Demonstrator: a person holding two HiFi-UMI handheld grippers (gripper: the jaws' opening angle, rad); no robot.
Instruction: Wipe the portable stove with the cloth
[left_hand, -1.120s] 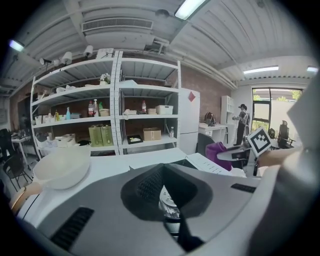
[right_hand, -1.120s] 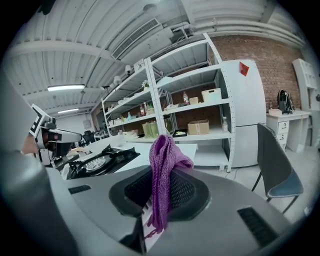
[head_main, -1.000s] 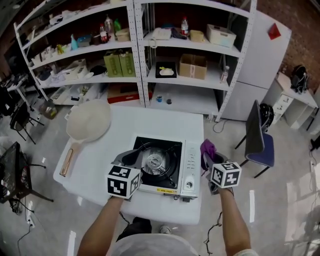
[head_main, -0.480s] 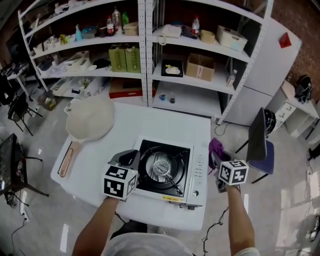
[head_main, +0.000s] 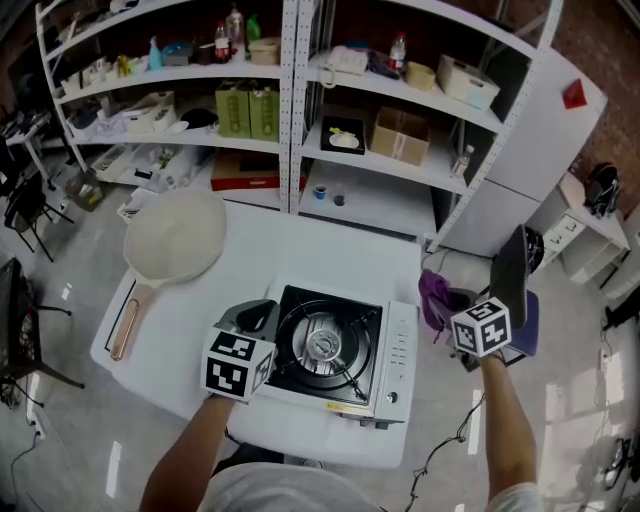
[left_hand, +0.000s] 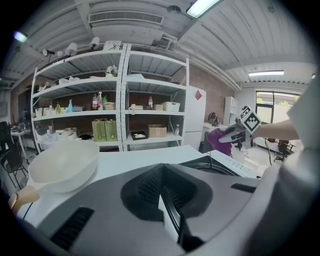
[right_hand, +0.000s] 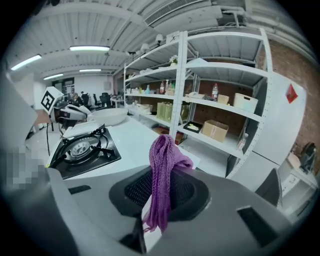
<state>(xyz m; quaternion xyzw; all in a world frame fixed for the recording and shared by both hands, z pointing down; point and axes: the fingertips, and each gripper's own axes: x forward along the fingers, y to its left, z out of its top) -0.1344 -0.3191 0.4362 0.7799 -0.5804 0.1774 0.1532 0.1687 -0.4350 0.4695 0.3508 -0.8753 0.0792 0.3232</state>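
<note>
The portable stove (head_main: 330, 345) has a black burner top and a white control strip, and sits near the front of the white table (head_main: 300, 245). My right gripper (head_main: 445, 300) is shut on the purple cloth (head_main: 434, 292) and hovers off the table's right edge, apart from the stove. In the right gripper view the cloth (right_hand: 163, 172) hangs folded over between the jaws of the right gripper (right_hand: 154, 212), with the stove (right_hand: 85, 147) at left. At the stove's front left corner my left gripper (head_main: 256, 316) is shut with nothing in it; the left gripper (left_hand: 167, 205) faces across the table.
A white pan (head_main: 173, 240) with a wooden handle lies at the table's left. White shelving (head_main: 290, 100) with boxes and bottles stands behind the table. A dark chair (head_main: 515, 285) stands on the floor right of the table, close to my right gripper.
My right gripper has carried the cloth to the right, from beside the stove's control side to beyond the table edge. The left gripper has stayed at the stove's front left corner.
</note>
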